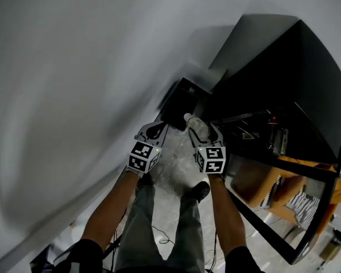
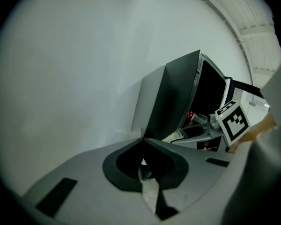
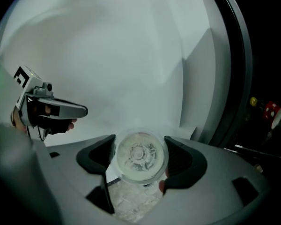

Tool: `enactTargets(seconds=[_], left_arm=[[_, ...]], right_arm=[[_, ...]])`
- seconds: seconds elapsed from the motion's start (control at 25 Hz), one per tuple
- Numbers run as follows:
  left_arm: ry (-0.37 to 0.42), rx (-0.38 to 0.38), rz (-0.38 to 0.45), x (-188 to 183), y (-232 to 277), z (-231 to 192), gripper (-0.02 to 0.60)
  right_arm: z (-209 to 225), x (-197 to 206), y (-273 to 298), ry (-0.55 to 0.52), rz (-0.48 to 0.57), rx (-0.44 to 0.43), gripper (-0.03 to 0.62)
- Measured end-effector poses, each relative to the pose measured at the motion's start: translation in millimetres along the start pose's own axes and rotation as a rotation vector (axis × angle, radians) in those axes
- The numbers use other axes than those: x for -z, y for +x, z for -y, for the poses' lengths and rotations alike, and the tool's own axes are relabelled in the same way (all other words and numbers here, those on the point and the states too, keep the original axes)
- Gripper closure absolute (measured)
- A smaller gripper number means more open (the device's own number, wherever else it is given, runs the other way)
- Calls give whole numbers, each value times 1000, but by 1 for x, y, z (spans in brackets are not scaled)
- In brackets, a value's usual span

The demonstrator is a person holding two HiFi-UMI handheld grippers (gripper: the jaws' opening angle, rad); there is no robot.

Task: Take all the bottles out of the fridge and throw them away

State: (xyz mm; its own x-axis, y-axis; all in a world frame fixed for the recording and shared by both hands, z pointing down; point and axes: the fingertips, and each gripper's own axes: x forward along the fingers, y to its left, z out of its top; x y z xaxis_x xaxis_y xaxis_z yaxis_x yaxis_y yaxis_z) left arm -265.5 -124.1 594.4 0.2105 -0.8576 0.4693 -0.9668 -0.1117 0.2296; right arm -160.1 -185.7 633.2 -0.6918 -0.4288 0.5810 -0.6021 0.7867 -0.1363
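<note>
My right gripper (image 1: 202, 131) is shut on a clear plastic bottle (image 1: 195, 126) with a pale cap, held over the floor in front of the person's feet. In the right gripper view the bottle (image 3: 139, 154) shows end-on, wedged between the two dark pads (image 3: 94, 156). To its left, my left gripper (image 1: 157, 126) holds nothing; its jaws (image 2: 143, 142) meet at the tips. The dark fridge (image 1: 275, 73) stands at the right with its glass door (image 1: 284, 215) swung open. Something red (image 3: 272, 110) shows inside it.
A black box-like container (image 1: 181, 99) sits on the floor against the white wall (image 1: 74, 84), just beyond both grippers. The person's legs and shoes (image 1: 200, 190) are below the grippers. An orange table (image 1: 307, 181) shows through the fridge door. A cable (image 1: 162, 239) lies on the floor.
</note>
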Motion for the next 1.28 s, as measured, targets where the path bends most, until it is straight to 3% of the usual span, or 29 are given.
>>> enactTargets(seconds=[0.52, 0.8, 1.28], left_arm=[[0, 27, -10, 72, 66, -26, 581], [-1, 24, -21, 72, 81, -40, 581], [22, 56, -18, 62, 109, -45, 581]], right_arm=[[18, 93, 79, 19, -50, 0, 260], [14, 102, 115, 11, -70, -16, 260], [24, 84, 154, -29, -53, -28, 260]])
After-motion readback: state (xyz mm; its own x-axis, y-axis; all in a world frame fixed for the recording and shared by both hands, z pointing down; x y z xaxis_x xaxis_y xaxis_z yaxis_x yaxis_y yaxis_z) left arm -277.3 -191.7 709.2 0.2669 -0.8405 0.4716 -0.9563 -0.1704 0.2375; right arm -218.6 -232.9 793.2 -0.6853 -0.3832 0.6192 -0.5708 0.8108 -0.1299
